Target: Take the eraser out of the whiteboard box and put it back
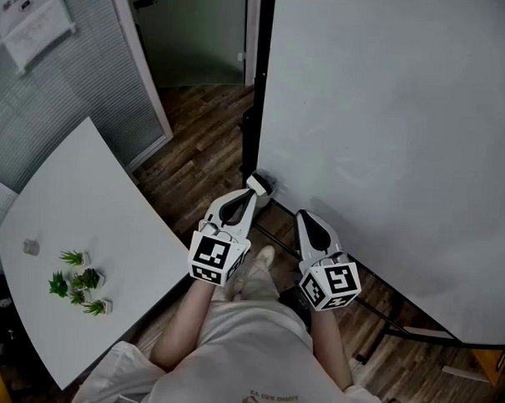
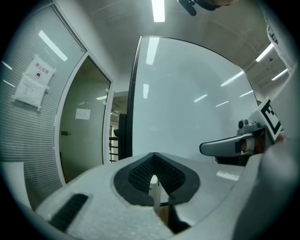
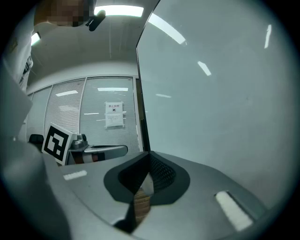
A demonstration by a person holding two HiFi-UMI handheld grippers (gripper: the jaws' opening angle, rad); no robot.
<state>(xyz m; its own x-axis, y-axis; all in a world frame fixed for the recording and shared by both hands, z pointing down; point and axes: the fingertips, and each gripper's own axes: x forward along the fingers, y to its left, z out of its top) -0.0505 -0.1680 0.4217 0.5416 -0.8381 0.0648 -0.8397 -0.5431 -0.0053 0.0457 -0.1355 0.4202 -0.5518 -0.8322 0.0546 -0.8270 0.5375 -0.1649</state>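
1. Both arms reach forward, one hand-held gripper in each hand. Both point level at the lower left part of the whiteboard (image 1: 389, 144).
2. Left hand-held gripper (image 2: 153, 161): jaws fully together, pads meeting, nothing held. Its tip lies just beside the whiteboard's left edge, low down.
3. Right hand-held gripper (image 3: 149, 157): jaws also closed tight, nothing between the pads. It sits near the whiteboard's face, on the board side of the left one. Contact with the board cannot be told.
4. Eraser and whiteboard box: cannot be made out in any view.
5. Whiteboard: large plain white face on a dark frame, standing on the wooden floor (image 1: 201, 144).
6. White worktop (image 1: 93, 206): well apart from the whiteboard, across a strip of floor. It carries small green plants (image 1: 80, 281) and a small grey object (image 1: 31, 247).
7. Beyond the whiteboard's left edge: a glass door (image 1: 193, 35), then blinds (image 1: 39, 104) with a paper notice (image 1: 27, 11).
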